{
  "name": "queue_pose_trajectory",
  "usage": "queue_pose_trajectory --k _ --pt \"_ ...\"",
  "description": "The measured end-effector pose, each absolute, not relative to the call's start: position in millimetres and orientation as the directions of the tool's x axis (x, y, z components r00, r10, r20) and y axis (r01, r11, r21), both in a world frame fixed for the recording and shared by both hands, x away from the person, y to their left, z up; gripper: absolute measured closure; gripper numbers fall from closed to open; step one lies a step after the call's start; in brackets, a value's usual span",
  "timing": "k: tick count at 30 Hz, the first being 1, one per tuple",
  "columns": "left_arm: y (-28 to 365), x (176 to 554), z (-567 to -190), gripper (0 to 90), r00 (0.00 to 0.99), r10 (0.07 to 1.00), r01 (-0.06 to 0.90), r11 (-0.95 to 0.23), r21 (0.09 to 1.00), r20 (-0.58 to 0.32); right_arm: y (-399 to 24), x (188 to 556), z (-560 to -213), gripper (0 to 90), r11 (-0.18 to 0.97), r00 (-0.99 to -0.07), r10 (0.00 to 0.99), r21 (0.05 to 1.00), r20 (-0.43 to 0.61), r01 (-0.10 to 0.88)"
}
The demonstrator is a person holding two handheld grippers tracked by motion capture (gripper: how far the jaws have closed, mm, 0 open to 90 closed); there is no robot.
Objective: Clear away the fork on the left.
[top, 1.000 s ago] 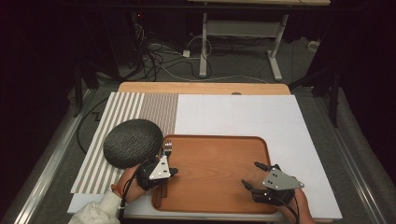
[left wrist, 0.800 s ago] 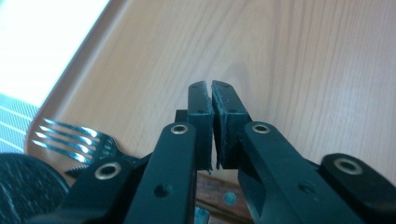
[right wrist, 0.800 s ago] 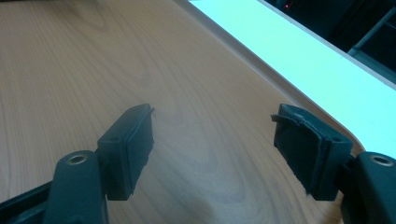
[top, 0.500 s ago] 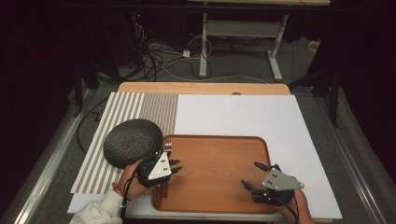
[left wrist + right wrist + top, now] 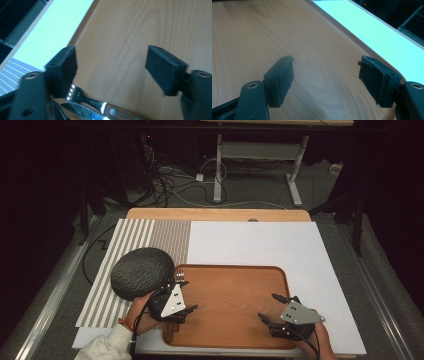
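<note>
Left gripper [image 5: 186, 296] above the left end of the rectangular wooden tray [image 5: 235, 285]; its jaws have just been opening and stand wide, nothing between them. The steel fork with wooden handle [image 5: 100, 103] and the serrated steel knife [image 5: 82, 112] lie side by side on the tray just below those jaws (beside the dark round textured plate [image 5: 142, 272]). Right gripper [image 5: 267, 307], jaws wide and empty, hovers over the tray's right part.
</note>
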State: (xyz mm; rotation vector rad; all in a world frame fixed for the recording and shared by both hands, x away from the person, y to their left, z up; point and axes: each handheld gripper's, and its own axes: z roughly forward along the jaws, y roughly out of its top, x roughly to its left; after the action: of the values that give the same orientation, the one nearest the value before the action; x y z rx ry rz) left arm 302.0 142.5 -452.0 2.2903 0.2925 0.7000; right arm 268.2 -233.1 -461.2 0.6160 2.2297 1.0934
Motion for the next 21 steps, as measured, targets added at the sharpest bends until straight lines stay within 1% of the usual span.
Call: queue_pose_trajectory --k 2,7,9,21 --pt "144 302 -451 19.9 0.826 0.394 -0.004 -0.710 0.704 0.403 -233 268 -461 28.4 0.559 -0.728 0.620 0.816 -0.293 0.147" --pt "149 300 -448 19.6 0.799 0.423 -0.013 -0.698 0.716 0.427 -233 267 -461 28.3 0.559 -0.728 0.618 0.817 -0.296 0.143" --pt "152 299 -448 18.0 0.794 0.424 -0.017 -0.702 0.712 0.436 -233 267 -460 28.1 0.559 -0.727 0.618 0.817 -0.298 0.140" --pt "176 294 -442 18.3 0.756 0.469 -0.015 -0.686 0.727 0.457 -232 266 -459 27.5 0.552 -0.718 0.623 0.824 -0.311 0.123"
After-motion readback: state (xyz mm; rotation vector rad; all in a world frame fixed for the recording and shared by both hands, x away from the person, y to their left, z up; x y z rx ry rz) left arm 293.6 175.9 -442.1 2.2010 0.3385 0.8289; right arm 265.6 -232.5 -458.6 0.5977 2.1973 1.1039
